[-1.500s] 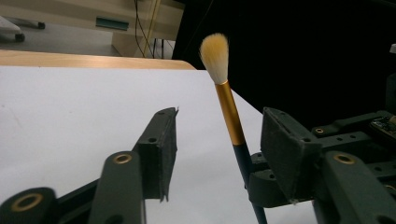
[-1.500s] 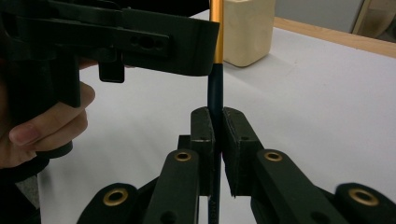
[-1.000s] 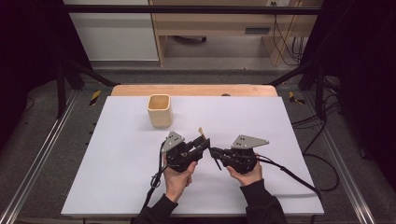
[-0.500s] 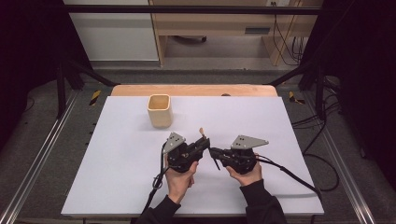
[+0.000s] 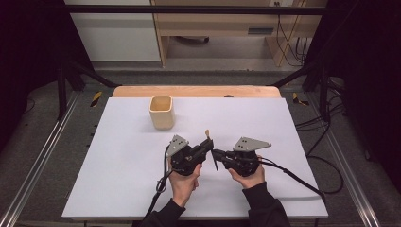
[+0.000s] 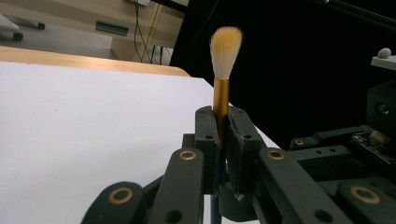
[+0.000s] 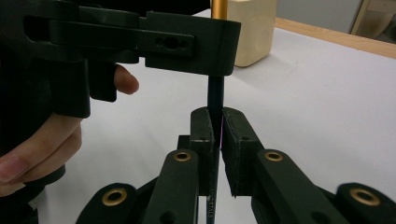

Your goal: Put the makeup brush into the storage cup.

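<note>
Brush, clamped by left gripper, right gripper

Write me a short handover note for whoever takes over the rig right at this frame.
Left tool: jaws have just been closing, now shut on the brush at its gold ferrule, bristles up.
Right tool: shut on the brush's dark handle lower down.
Both hands hold the brush above the white table, in front of the beige cup, which stands upright.
Done: brush lifted, both tools gripping.
Left: probably release one tool and put the brush in the cup.
</note>
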Demonstrator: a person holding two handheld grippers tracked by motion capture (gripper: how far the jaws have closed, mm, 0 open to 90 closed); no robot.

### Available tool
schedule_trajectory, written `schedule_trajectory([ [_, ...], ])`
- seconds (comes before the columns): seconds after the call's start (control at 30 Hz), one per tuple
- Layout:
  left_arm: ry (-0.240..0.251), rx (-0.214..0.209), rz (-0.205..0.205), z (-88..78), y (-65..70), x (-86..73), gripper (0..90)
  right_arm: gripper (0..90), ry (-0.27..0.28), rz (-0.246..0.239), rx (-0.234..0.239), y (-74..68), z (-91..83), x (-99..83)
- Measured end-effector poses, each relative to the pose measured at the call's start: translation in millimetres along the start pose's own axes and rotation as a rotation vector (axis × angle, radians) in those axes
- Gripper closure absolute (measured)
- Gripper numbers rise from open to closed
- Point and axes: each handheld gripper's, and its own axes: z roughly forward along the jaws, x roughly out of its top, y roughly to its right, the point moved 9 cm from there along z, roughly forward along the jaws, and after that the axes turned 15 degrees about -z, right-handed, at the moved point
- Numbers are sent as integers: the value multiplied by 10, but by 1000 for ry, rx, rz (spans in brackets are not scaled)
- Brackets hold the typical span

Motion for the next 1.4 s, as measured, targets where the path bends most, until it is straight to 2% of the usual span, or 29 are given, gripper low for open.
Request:
schedule_trajectory([
  [0.17, -2, 18, 22, -23, -41, 34, 833, 750, 4, 4, -14, 22, -19, 12],
  [0.33, 4, 38, 50, -90, -110, 130, 833, 578, 10, -4, -63, 85, -56, 28],
  [0.47, 12, 51, 56, -158, -170, 207, 833, 465, 3, -2, -104, 146, -74, 11],
  [0.7, 5, 70, 72, -264, -264, 318, 832, 276, -15, 25, -159, 263, -125, -58],
  [0.83, 1, 77, 82, -313, -308, 380, 832, 217, -19, 42, -190, 326, -187, -103],
  [1.0, -3, 87, 99, -375, -358, 462, 832, 105, -59, 52, -229, 409, -262, -190],
  [1.23, 6, 101, 95, -473, -455, 588, 832, 49, -104, 70, -291, 530, -358, -331],
  [1.4, 16, 118, 106, -543, -515, 719, 832, 25, -117, 94, -330, 604, -452, -404],
])
